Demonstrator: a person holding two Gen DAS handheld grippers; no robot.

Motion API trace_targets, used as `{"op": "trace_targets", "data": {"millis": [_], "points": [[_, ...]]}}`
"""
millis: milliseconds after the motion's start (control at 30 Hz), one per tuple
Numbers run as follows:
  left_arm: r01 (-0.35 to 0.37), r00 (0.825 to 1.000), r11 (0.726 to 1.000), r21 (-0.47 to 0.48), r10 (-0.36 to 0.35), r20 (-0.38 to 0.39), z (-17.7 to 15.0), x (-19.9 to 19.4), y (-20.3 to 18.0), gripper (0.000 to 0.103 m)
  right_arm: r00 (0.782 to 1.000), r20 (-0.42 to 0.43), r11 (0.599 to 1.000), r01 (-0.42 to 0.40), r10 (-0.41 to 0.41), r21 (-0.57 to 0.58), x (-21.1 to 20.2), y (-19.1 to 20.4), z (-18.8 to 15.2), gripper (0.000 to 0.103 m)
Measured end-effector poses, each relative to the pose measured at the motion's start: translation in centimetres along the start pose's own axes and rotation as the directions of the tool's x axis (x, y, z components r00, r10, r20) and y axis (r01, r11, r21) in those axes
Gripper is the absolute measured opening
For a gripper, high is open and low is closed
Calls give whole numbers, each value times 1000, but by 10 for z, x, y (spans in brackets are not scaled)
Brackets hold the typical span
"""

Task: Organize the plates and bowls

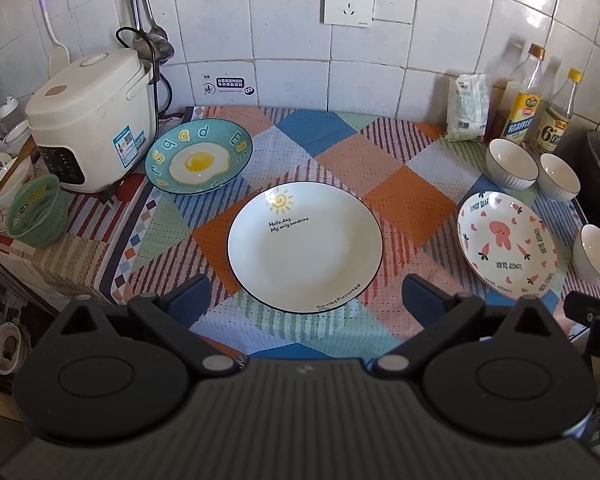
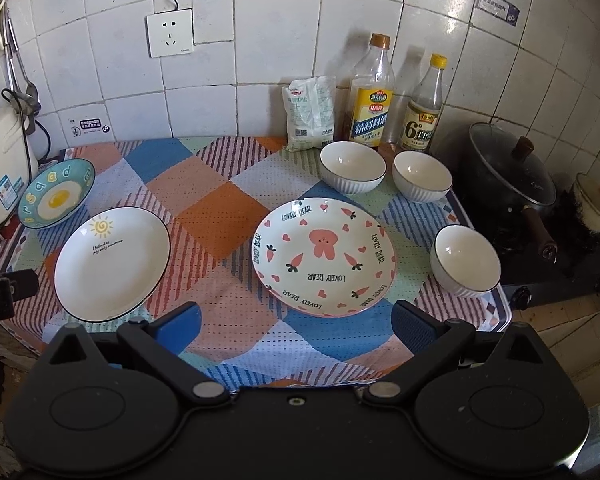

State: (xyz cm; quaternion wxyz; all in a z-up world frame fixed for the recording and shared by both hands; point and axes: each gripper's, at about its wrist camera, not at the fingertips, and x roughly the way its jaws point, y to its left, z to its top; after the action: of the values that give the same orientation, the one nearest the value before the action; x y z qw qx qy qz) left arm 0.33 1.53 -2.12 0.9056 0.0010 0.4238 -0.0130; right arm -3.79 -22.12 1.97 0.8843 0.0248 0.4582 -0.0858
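Both grippers hang short of the near edge of the patchwork tablecloth (image 1: 340, 152), each with its blue-padded fingers spread wide and nothing between them. The left gripper (image 1: 306, 300) faces the sun plate (image 1: 304, 246), whose near rim lies just ahead of the finger gap at 12 o'clock. The right gripper (image 2: 296, 322) faces the Lovely Bear plate (image 2: 324, 258) in the same way.

In the left view, the fried-egg plate (image 1: 199, 156) sits at 10 o'clock from the sun plate, close beside the white rice cooker (image 1: 92, 120); a strip of cloth separates the two plates. A broad open patch of cloth runs between the sun plate and the Lovely Bear plate, reaching back to the tiled wall.

In the right view, two white ribbed bowls (image 2: 353, 166) (image 2: 422, 176) stand side by side at 12 to 1 o'clock from the bear plate, just in front of the seasoning bottles (image 2: 370, 96) and a white packet (image 2: 311, 114). The third bowl (image 2: 465, 260) sits at 3 o'clock, near the cloth's right edge, beyond which the lidded black pan (image 2: 508, 172) rests on the stove.
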Motion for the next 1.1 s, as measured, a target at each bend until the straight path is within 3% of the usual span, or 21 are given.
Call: {"op": "trace_targets", "data": {"millis": [433,867,1000,1100], "points": [[87,996,996,-11,-87,12,3,-8,2,101,1000,-13,1000,17,-17,15,4,-4,-4,102],[112,993,993,29,-113,42,1,-15,3,100,999,-2,999,37,-37,3,4,-6,-9,102],[117,991,992,39,-119,59,7,-11,10,100,996,84,999,-38,39,-17,0,-8,-6,102],[116,991,993,32,-118,70,11,-1,21,101,970,226,991,-60,86,-119,-2,-5,0,102]]}}
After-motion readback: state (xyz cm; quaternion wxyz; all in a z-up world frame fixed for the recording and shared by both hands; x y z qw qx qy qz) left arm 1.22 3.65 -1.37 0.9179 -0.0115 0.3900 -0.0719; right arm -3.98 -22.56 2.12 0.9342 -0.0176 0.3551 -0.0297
